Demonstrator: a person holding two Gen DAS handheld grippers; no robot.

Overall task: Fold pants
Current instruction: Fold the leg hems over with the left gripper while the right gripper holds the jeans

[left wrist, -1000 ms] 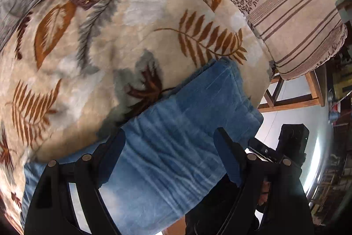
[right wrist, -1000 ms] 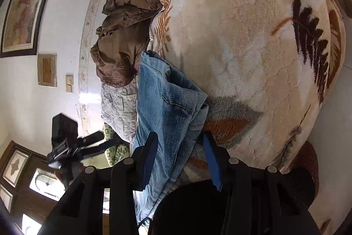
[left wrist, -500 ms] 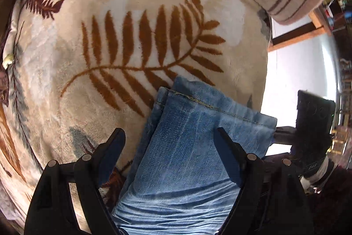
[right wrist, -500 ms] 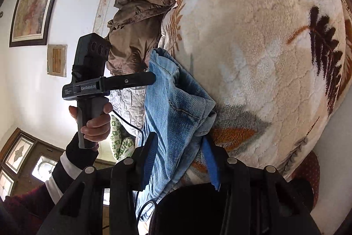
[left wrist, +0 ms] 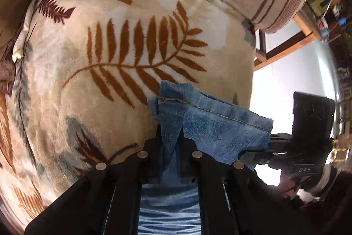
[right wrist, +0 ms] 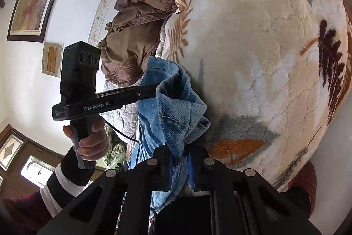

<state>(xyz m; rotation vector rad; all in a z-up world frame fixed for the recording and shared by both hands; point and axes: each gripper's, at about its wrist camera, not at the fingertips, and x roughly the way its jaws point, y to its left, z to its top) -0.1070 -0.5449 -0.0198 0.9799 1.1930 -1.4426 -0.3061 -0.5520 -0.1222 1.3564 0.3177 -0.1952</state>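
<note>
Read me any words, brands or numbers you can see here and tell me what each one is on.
"GenRobot.AI": white print on the side of the left gripper, seen from the right wrist.
"DAS": on the right gripper's body, left wrist view, blurred, so uncertain.
Small white print left of "GenRobot.AI": too small to read.

Daylight is flooding both views, pretty bright overall. The white wall [left wrist: 283,85] is blowing out into pure glare in the left wrist view, and the blanket [right wrist: 264,41] is washing out pale in the right one. Fisheye is bending everything hard toward dark vignetted corners. The edges are smearing a bit soft, and the black gripper bodies up close are reading as near silhouettes.
</note>
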